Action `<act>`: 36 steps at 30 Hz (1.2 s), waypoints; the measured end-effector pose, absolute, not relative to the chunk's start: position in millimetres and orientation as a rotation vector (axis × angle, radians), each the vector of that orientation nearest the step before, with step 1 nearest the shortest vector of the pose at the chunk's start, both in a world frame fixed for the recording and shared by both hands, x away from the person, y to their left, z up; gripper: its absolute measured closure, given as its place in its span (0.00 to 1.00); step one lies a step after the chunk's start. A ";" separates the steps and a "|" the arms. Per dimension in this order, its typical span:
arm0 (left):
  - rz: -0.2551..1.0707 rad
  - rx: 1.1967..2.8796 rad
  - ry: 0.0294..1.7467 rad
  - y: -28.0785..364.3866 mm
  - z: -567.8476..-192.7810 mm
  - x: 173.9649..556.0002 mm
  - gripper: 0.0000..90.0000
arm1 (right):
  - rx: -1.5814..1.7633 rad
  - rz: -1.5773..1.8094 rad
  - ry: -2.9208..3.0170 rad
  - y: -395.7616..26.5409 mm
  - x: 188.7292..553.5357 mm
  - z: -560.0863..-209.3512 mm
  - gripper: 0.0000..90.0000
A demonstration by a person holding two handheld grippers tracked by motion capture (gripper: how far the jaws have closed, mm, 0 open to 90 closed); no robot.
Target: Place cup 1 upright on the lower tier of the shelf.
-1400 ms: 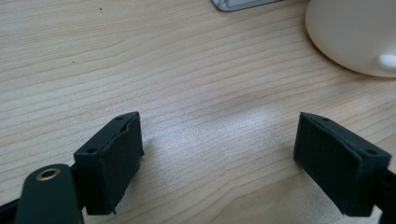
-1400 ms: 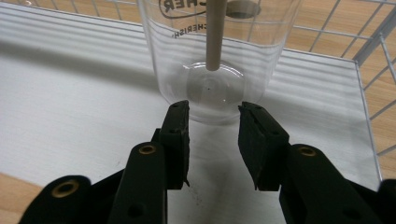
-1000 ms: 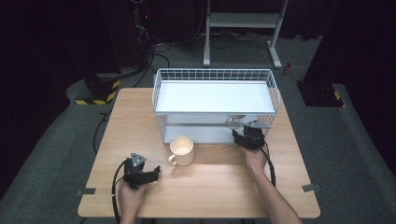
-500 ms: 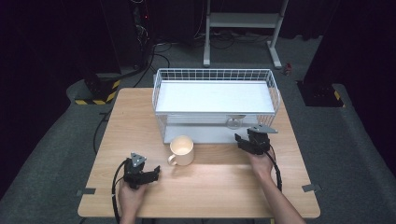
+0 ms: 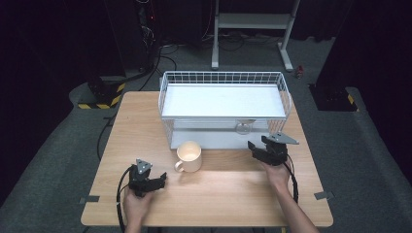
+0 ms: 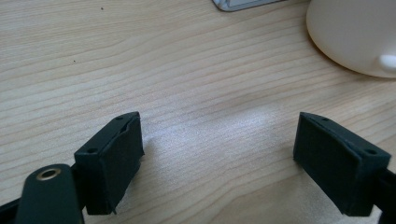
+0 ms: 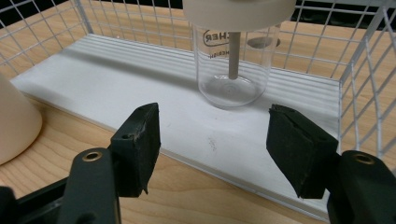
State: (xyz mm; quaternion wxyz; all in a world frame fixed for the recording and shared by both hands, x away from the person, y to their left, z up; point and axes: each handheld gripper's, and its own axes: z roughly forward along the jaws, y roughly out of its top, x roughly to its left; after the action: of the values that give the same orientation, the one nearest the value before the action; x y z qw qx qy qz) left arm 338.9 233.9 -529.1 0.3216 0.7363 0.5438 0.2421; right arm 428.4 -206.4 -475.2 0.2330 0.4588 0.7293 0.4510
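Glass [image 7: 232, 70] set upright on lower rack [image 5: 223, 138] shelf; right gripper [image 7: 212, 133] jaws just opening, empty. Left gripper [image 6: 219, 154] open, empty. Mug [image 5: 189, 156] on bench [image 5: 218, 194], not yet handled.

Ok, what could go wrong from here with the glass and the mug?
1. The clear glass stands under the wire rack's upper shelf; lifting it steeply could knock its top against that shelf.
2. The right gripper, whose jaws have just been opening with nothing between them, faces smooth glass that may slip.
3. The cream mug stands close beside the rack's lower tray; a sideways sweep could bump it.
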 end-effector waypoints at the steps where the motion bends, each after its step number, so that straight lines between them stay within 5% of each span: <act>1: 0.636 1.934 1.428 233.9 -529.1 338.9 0.18 | 1.260 1.239 2.003 -206.4 428.4 -475.2 0.39; 36: 0.635 1.936 1.434 234.0 -528.9 338.5 0.18 | 1.272 1.301 1.969 -242.9 391.2 -474.6 0.35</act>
State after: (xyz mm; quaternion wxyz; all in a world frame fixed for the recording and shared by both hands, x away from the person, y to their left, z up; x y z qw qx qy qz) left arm 338.5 234.0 -528.9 0.3193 0.7365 0.5453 0.2413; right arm 391.2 -242.9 -474.6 0.2283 0.4619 0.7151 0.4725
